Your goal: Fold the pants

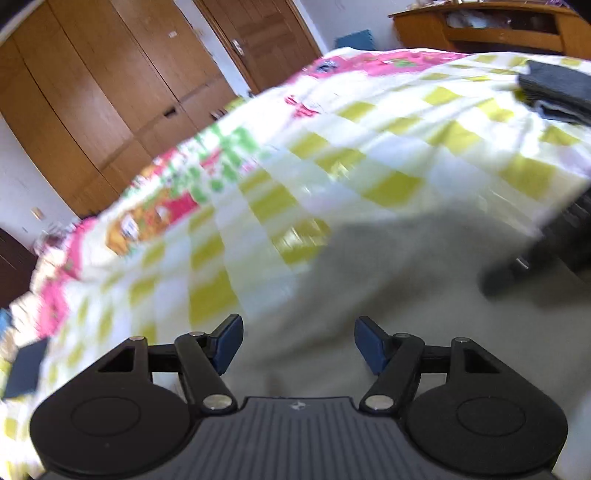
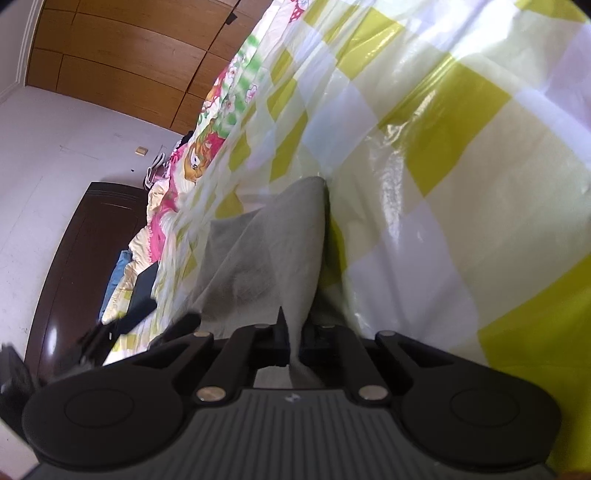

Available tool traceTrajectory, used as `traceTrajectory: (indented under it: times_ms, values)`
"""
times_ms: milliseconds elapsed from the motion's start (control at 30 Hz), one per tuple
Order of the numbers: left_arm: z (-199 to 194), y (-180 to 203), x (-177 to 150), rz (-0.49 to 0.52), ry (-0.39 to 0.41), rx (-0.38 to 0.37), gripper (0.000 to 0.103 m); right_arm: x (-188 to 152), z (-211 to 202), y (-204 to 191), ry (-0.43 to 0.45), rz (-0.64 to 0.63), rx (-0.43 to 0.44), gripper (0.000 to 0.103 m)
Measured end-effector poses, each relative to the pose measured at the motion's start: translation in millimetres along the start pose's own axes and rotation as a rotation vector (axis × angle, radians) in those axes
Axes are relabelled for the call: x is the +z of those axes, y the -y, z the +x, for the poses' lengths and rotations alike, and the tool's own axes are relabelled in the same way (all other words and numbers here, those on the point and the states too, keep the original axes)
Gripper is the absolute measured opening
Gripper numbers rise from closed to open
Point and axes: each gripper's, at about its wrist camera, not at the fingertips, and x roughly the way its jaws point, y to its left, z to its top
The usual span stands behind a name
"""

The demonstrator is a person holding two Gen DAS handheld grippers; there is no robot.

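Note:
Light grey pants (image 1: 388, 266) lie on a bed with a yellow-and-white checked cover (image 1: 332, 155). My left gripper (image 1: 298, 341) is open and empty just above the grey cloth, blue pads apart. In the right wrist view my right gripper (image 2: 293, 341) is shut on a fold of the grey pants (image 2: 273, 251); the cloth runs away from the jaws over the checked cover (image 2: 461, 184). The right gripper also shows as a dark blurred shape at the right edge of the left wrist view (image 1: 535, 251).
A folded dark garment (image 1: 554, 92) lies at the far right of the bed. Wooden wardrobe doors (image 1: 92, 92) stand behind the bed, a wooden shelf (image 1: 480, 29) at the back right. Dark folded clothes (image 2: 144, 295) lie near a dark cabinet (image 2: 85, 266).

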Motion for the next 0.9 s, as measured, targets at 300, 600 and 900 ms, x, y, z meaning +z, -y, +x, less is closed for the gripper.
traceTrajectory:
  times_ms: [300, 600, 900]
  values:
    - [67, 9, 18, 0.065, -0.053, 0.144, 0.083, 0, -1, 4, -0.026, 0.004, 0.024, 0.004]
    - [31, -4, 11, 0.030, -0.006, 0.164, 0.083, 4, 4, 3, -0.038, 0.004, 0.031, 0.005]
    - [-49, 18, -79, 0.031, -0.007, 0.068, 0.085, -3, -9, -18, 0.036, -0.004, 0.008, 0.004]
